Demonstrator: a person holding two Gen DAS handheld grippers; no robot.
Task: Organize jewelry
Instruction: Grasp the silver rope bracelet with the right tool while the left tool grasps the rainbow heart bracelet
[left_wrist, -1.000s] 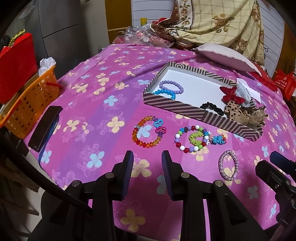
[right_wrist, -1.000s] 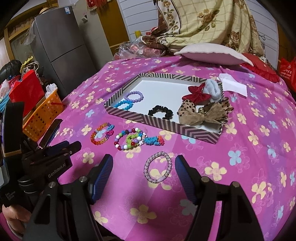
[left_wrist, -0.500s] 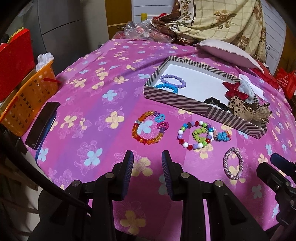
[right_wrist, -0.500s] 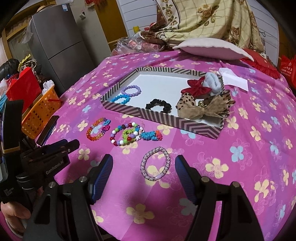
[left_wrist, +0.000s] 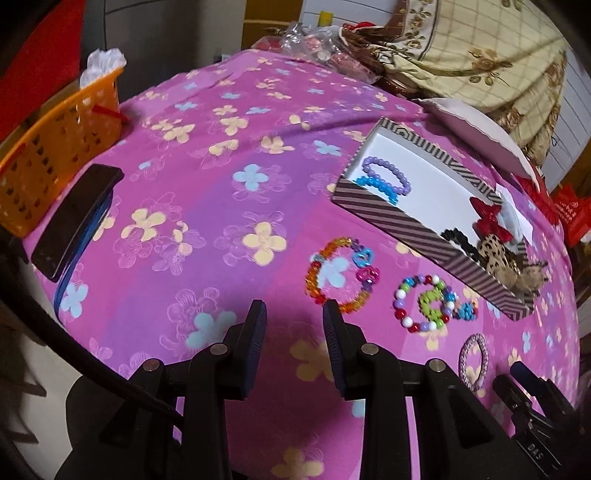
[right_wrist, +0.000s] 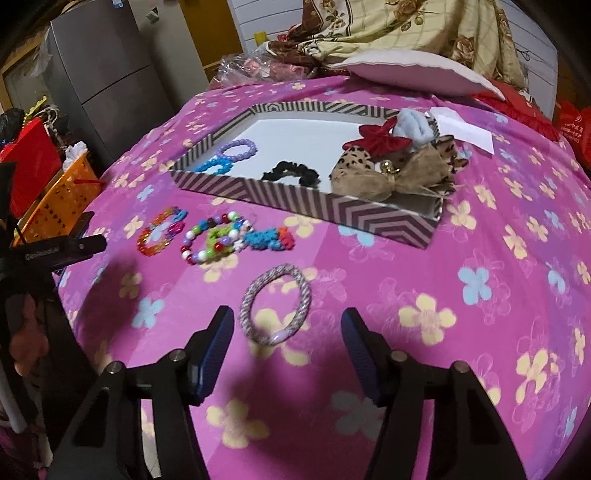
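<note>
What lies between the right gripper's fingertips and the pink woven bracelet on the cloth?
Nothing but bare flowered cloth: in the right wrist view the right gripper, jaws closing, has nothing in them, just short of the pink woven bracelet.

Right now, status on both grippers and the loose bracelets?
Left gripper open, empty, near orange bracelet. Right gripper closing over woven bracelet, not gripping yet. Beaded bracelets outside box. Nothing in the way.

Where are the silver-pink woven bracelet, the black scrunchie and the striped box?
silver-pink woven bracelet (right_wrist: 248, 295): right wrist view, left side of its ring.
black scrunchie (right_wrist: 284, 168): right wrist view, its ruffled band.
striped box (right_wrist: 295, 194): right wrist view, its front wall.
</note>
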